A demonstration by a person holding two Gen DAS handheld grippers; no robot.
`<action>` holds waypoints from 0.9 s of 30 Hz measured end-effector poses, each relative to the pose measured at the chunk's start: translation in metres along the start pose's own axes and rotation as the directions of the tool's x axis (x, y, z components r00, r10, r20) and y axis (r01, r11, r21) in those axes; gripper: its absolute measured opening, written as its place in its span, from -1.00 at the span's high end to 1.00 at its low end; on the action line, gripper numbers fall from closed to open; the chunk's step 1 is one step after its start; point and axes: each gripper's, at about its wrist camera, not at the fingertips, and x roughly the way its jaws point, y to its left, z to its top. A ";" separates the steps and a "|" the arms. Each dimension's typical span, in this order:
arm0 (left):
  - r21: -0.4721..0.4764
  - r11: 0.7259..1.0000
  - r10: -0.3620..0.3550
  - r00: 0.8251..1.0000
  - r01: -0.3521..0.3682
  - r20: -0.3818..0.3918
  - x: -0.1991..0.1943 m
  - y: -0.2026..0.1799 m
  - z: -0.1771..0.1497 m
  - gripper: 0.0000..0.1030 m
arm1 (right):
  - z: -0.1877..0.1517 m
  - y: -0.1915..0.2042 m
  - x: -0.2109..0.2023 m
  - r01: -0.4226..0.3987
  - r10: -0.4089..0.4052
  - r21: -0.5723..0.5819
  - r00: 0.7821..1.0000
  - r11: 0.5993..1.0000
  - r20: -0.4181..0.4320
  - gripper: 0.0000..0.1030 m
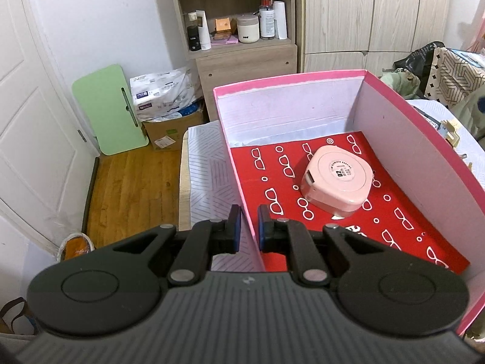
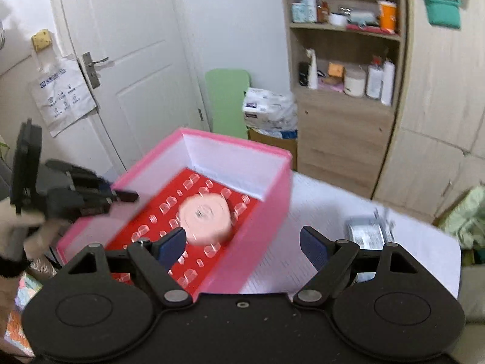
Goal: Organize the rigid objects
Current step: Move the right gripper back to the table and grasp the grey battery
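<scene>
While the left hand-held gripper point(image 1: 249, 227) pinches the pink box's point(image 1: 418, 139) near wall, the pink case point(image 1: 336, 179) lies inside it, ahead-left of the spread, empty right hand-held gripper point(image 2: 242, 242).

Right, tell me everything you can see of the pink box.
The pink box is an open-topped rectangular carton, seemingly cardboard: pink outside and along the rim, white inside. A red sheet printed with white glasses covers its floor, and a rounded pink case lies flat on that sheet. The box stands upright on a white patterned cloth. The left gripper is shut on its near left wall, one pad each side. The right gripper hangs open above its near right corner, touching nothing.
</scene>
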 end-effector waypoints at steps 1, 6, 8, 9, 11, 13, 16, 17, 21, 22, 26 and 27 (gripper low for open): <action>0.000 1.000 0.001 1.000 -0.001 0.000 0.000 -0.001 0.000 0.80 | -0.006 -0.005 -0.002 0.005 -0.005 0.025 1.000 1.000 0.007 -0.60; -0.006 1.000 -0.006 1.000 0.006 0.002 0.000 0.002 0.000 0.80 | -0.035 -0.028 0.002 -0.030 0.032 0.100 0.999 0.995 -0.025 -0.29; -0.002 1.000 -0.004 1.000 0.004 0.003 0.000 0.001 -0.001 0.80 | -0.047 -0.032 0.009 -0.029 0.035 0.104 0.998 0.994 -0.059 -0.29; 0.000 1.000 -0.002 1.000 0.002 0.003 0.000 0.001 -0.001 0.80 | -0.051 -0.031 0.013 -0.027 0.035 0.098 0.996 0.995 -0.077 -0.29; 0.004 1.000 0.001 1.000 -0.001 0.002 0.000 0.000 -0.001 0.80 | -0.061 -0.030 0.022 -0.010 0.019 0.075 0.993 0.997 -0.115 -0.29; 0.003 1.000 0.002 1.000 -0.002 0.002 0.000 0.000 0.000 0.80 | -0.068 -0.027 0.029 -0.013 0.017 0.027 0.990 1.000 -0.140 -0.29; -0.005 1.000 -0.004 1.000 0.004 0.001 0.000 0.000 0.000 0.80 | -0.078 -0.019 0.038 -0.035 0.027 -0.039 0.980 0.999 -0.199 -0.29; -0.009 1.000 -0.006 1.000 0.006 0.002 0.000 0.000 0.000 0.80 | -0.080 -0.021 0.041 -0.044 0.042 -0.003 0.974 0.999 -0.221 -0.29; -0.013 1.000 -0.013 1.000 0.013 0.006 0.000 0.003 -0.001 0.80 | -0.093 -0.033 0.054 -0.073 0.146 0.248 0.945 0.966 -0.293 -0.29; -0.014 1.000 -0.015 1.000 0.015 0.007 0.000 0.003 -0.001 0.80 | -0.097 -0.036 0.059 -0.070 0.165 0.303 0.939 0.950 -0.301 -0.29; -0.024 0.999 -0.024 1.000 0.024 0.004 0.000 0.007 -0.002 0.79 | -0.103 -0.054 0.066 -0.052 0.174 0.468 0.959 0.882 -0.222 -0.27; -0.027 0.999 -0.026 1.000 0.026 0.003 0.000 0.008 -0.001 0.79 | -0.103 -0.057 0.067 -0.044 0.161 0.490 0.967 0.870 -0.199 -0.26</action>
